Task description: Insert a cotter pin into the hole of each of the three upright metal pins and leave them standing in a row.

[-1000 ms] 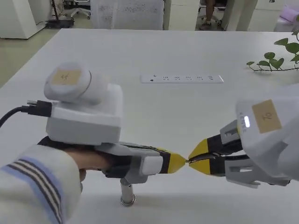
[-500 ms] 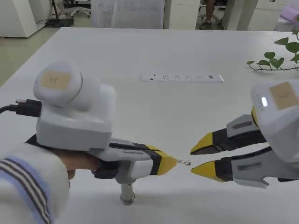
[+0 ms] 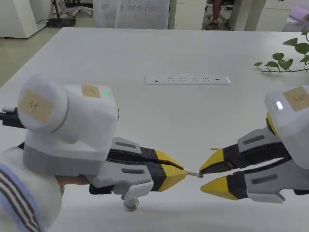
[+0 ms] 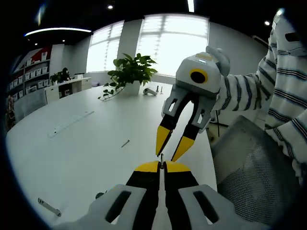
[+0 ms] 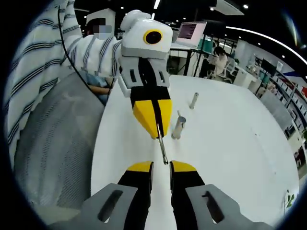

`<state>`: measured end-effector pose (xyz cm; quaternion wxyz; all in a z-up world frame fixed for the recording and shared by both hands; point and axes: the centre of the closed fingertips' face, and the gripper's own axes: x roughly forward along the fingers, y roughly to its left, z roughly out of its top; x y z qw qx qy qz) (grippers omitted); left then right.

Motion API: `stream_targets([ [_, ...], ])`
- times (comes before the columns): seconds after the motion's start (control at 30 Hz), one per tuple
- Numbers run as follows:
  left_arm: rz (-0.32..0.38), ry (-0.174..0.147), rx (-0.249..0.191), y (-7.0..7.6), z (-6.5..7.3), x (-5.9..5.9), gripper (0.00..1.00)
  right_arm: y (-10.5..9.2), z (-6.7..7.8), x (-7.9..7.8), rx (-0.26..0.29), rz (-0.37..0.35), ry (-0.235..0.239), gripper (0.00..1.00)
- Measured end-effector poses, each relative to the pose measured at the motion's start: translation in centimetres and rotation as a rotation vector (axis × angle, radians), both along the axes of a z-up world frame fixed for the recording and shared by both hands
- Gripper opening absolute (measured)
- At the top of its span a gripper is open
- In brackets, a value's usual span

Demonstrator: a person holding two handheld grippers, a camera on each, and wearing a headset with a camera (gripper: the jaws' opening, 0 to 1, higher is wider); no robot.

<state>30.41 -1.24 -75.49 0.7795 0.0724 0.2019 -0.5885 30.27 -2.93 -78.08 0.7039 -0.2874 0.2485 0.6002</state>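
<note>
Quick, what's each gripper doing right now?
Left gripper: shut on the cotter pin.
Right gripper: open, jaws either side of the pin's tip.

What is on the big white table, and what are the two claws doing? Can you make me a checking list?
Surface: white table, flat and plain.
Job's things: cotter pin held out level; near metal pin and far metal pin standing upright; loose cotter pin lying on the table.
Clutter: power strip; leafy plant.
Claws: left claw shut on the cotter pin; right claw open, facing the pin's free end.
Cables: black cable plugged into the back of the left claw's body.
Surroundings: bright windows; office desks with a monitor; a seated person.
</note>
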Motion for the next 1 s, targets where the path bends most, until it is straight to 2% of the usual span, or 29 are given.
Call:
stream_targets([
  [0.03, -0.006, 0.0, 0.001, 0.0, 0.0, -0.1, 0.0, 0.0, 0.0, -0.1, 0.005, 0.0, 0.008, 0.14],
  [0.07, -0.019, -0.02, 0.008, 0.0, -0.1, -0.2, 0.0, 0.1, 0.0, -0.1, 0.007, 0.0, 0.012, 0.13],
  [0.1, -0.024, -0.026, 0.013, 0.0, -0.1, -0.3, 0.0, 0.2, 0.1, -0.2, 0.014, -0.001, 0.018, 0.13],
  [0.17, -0.035, -0.026, 0.01, 0.0, -0.1, -0.4, 0.0, 0.3, 0.2, -0.3, 0.013, 0.005, 0.015, 0.12],
  [0.2, -0.04, -0.043, 0.008, 0.0, 0.0, -0.5, 0.0, 0.3, 0.2, -0.4, 0.01, 0.009, 0.014, 0.11],
  [0.27, -0.041, -0.035, 0.006, 0.0, 0.1, -0.6, 0.0, 0.4, 0.2, -0.4, 0.012, 0.016, 0.012, 0.09],
  [0.67, -0.077, -0.069, 0.005, -0.2, 0.3, -0.8, 0.0, 0.2, -0.3, -0.3, 0.004, 0.043, 0.025, 0.06],
  [0.87, -0.089, -0.073, 0.005, -0.2, 0.2, -1.0, 0.0, 0.2, 0.0, -0.8, -0.007, 0.046, 0.044, 0.05],
  [1.0, -0.103, -0.073, 0.027, 0.0, -0.3, -1.2, 0.01, 0.2, 0.4, -1.3, -0.032, 0.063, 0.049, 0.05],
])
